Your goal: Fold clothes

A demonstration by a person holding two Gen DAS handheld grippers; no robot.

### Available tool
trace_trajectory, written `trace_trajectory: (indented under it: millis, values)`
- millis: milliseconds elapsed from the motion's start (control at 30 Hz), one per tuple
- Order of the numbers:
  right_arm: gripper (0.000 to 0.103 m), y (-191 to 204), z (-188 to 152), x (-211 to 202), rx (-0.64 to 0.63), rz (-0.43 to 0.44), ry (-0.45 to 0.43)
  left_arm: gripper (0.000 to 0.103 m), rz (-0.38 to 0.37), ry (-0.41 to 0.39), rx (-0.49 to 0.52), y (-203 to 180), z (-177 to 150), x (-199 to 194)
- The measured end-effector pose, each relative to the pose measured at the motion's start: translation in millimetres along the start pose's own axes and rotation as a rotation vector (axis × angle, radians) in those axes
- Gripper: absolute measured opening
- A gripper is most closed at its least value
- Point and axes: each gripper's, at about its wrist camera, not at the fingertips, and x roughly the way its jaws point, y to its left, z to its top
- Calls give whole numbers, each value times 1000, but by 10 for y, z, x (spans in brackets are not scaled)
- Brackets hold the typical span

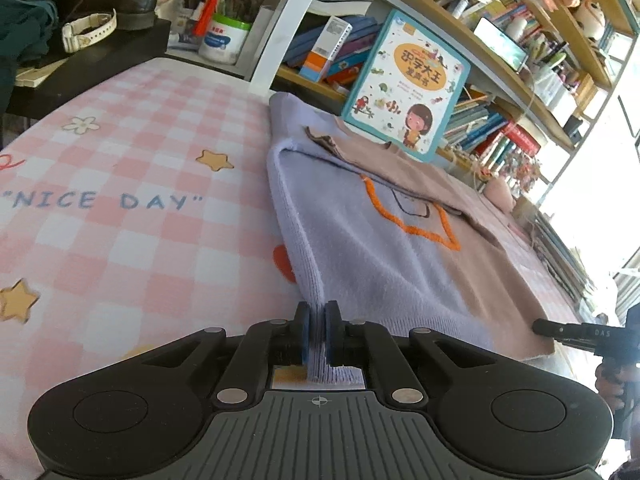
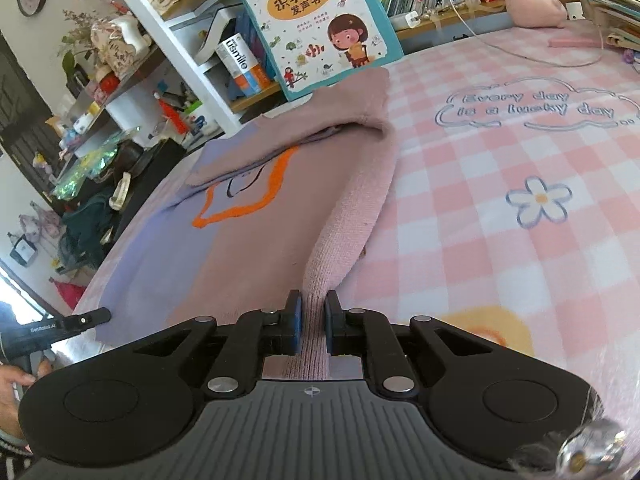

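Observation:
A lilac and dusty-pink knit sweater with an orange outlined star lies on the pink checked bed sheet. Its pink sleeve is folded across the chest. My left gripper is shut on the sweater's lilac bottom-left edge. My right gripper is shut on the pink bottom-right edge of the sweater, and the fabric rises in a ridge up to each gripper. The tip of the right gripper shows at the hem in the left wrist view; the left gripper shows at the far corner in the right wrist view.
A children's picture book leans against the bookshelf just behind the sweater's collar. A dark stand with a shoe and a watch sits at the far left. A white cable and a pink plush lie at the far right of the bed.

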Motion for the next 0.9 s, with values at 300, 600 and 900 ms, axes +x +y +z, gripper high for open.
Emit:
trace_trajectory:
  millis: [300, 600, 900]
  values:
    - [11, 210, -328, -303, -22, -19, 2, 6, -8, 18, -4, 49, -190, -291]
    - [16, 238, -477, -387, -27, -67, -18, 7, -1, 30, 37, -5, -201, -276]
    - [19, 218, -555, -477, 7, -54, -27, 7, -25, 33, 11, 44, -207, -259]
